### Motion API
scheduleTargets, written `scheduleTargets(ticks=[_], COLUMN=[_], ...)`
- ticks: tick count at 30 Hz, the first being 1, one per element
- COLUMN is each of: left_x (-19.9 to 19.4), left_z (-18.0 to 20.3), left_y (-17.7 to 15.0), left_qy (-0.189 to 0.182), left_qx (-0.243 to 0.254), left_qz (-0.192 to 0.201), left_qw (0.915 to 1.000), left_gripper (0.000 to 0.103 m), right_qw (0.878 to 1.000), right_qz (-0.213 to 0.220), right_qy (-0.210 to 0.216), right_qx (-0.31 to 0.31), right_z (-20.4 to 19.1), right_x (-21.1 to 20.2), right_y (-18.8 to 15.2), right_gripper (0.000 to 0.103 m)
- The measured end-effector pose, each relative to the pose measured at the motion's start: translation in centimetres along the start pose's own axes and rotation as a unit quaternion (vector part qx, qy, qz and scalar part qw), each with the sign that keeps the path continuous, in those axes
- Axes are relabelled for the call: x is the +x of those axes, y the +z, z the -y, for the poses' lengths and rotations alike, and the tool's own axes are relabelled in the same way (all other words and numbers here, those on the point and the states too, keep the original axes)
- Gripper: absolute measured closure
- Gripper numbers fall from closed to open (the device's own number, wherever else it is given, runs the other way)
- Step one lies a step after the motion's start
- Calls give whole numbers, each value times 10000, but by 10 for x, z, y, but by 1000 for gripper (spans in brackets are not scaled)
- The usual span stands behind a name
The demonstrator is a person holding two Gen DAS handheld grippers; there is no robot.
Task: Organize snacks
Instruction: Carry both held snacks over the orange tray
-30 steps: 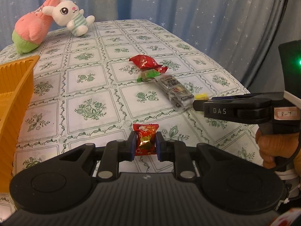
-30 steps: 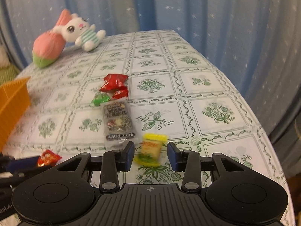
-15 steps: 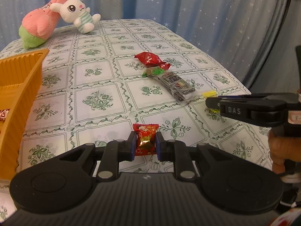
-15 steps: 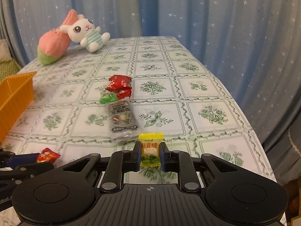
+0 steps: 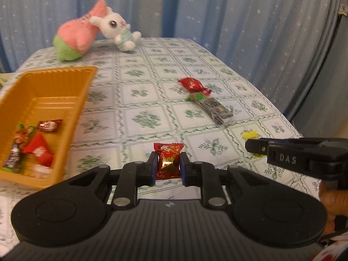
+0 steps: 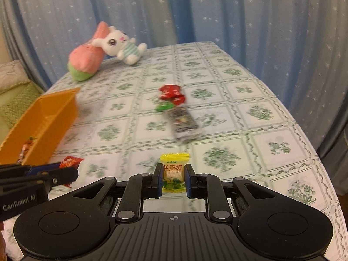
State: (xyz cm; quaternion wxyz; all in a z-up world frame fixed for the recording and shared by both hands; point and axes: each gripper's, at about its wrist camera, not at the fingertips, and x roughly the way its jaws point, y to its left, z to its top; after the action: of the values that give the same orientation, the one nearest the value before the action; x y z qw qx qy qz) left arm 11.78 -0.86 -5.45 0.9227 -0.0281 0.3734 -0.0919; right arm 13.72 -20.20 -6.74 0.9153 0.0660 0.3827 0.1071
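My left gripper [image 5: 167, 165] is shut on a red candy [image 5: 168, 161] and holds it above the table, right of the orange tray [image 5: 54, 91]. The tray holds several wrapped snacks [image 5: 37, 148]. My right gripper [image 6: 174, 177] is shut on a yellow candy [image 6: 174, 171] and holds it above the table's near part. It shows in the left wrist view [image 5: 250, 145] at the right. A red packet [image 5: 192, 84], a green candy [image 5: 196, 96] and a dark clear packet [image 5: 217, 111] lie in a row on the tablecloth.
A pink plush [image 5: 76, 39] and a white rabbit plush [image 5: 117, 30] lie at the table's far end. Blue star curtains hang behind. The table's right edge [image 6: 315, 148] drops off close to the right gripper. The orange tray also shows in the right wrist view [image 6: 43, 119].
The right gripper closed on the yellow candy and lifted it. Both grippers have swung left, so the orange tray and its contents have come into view.
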Motion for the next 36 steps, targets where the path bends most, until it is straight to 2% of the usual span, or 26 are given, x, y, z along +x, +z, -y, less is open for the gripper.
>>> scheduleTargets(ticks=[11,18,28,36], left_x=[-59,-84,-107,-110], left_z=[-49,-87,-133,-165], left_y=[4,8,14,17], left_qy=[446,668,881,1047], left_qx=[-312,-498,-597,-667], left_qz=[299,432,511,483], left_qw=[9981,9956,9930,9911], left_gripper=[84,84,84,84], right_qw=[9980,9949,9891,9851], right_qz=[171,204,220,153], right_qy=[471,769,1144,1323], right_qx=[-394,-628,-896,-1088], right_z=[-69,-113,-174,-209], right_x=[-24,-25,-13,3], right_y=[10,19,33,39], right_gripper=[83,83,83,83])
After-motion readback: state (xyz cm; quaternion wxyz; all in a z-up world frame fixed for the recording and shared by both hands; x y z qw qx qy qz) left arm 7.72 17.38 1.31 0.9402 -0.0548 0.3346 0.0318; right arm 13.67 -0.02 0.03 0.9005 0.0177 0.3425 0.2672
